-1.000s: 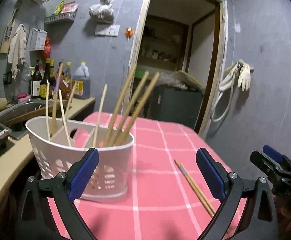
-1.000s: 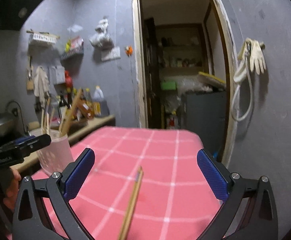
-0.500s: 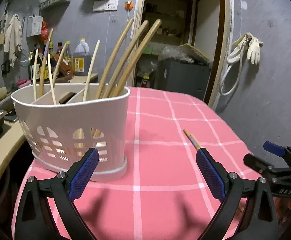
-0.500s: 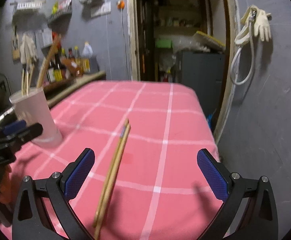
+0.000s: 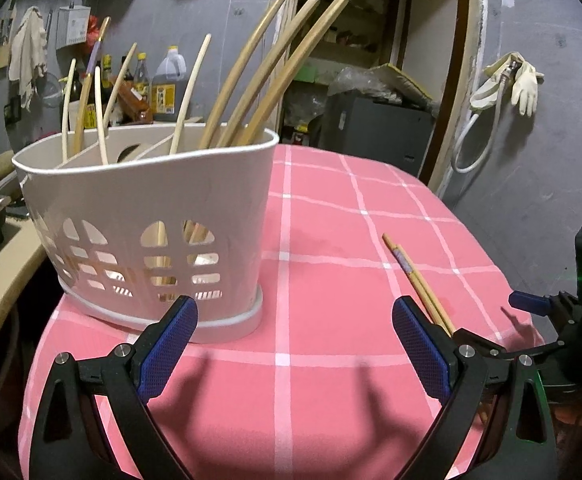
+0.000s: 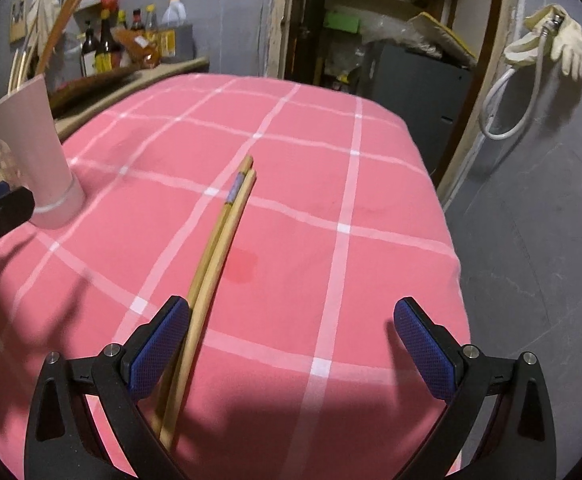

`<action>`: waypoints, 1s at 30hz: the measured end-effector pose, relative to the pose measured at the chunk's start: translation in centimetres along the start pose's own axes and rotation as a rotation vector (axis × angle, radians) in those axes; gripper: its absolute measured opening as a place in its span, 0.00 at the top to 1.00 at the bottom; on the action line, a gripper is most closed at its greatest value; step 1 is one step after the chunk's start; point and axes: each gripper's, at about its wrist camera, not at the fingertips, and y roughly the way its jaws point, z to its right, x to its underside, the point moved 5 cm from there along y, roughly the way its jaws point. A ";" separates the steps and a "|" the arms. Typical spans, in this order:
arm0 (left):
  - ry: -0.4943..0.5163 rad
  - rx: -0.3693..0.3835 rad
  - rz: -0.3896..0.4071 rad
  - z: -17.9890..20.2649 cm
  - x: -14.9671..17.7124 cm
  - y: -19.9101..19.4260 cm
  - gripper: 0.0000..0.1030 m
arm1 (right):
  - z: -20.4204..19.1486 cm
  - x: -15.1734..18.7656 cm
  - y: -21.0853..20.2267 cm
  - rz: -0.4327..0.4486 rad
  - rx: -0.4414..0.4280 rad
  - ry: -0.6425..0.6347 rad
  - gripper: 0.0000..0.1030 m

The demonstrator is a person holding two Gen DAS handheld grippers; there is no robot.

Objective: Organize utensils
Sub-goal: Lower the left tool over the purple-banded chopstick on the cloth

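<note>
Pair of chopsticks lay side by side on the pink checked tablecloth, a purple band near the far tips. Right gripper hovered low over the near ends, jaws wide apart, nothing held; the sticks ran just inside its left finger. Left gripper likewise spread wide and empty, facing the white utensil basket packed with upright chopsticks and wooden handles. Bottles crowded the counter behind. Rubber gloves hung by the doorway.

bottle labels too blurred, no readable text
</note>
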 end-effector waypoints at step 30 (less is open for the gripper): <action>0.139 0.188 -0.209 6.4 -1.0 5.4 0.25 | 4.8 1.2 -0.3 -0.001 -0.193 0.090 0.92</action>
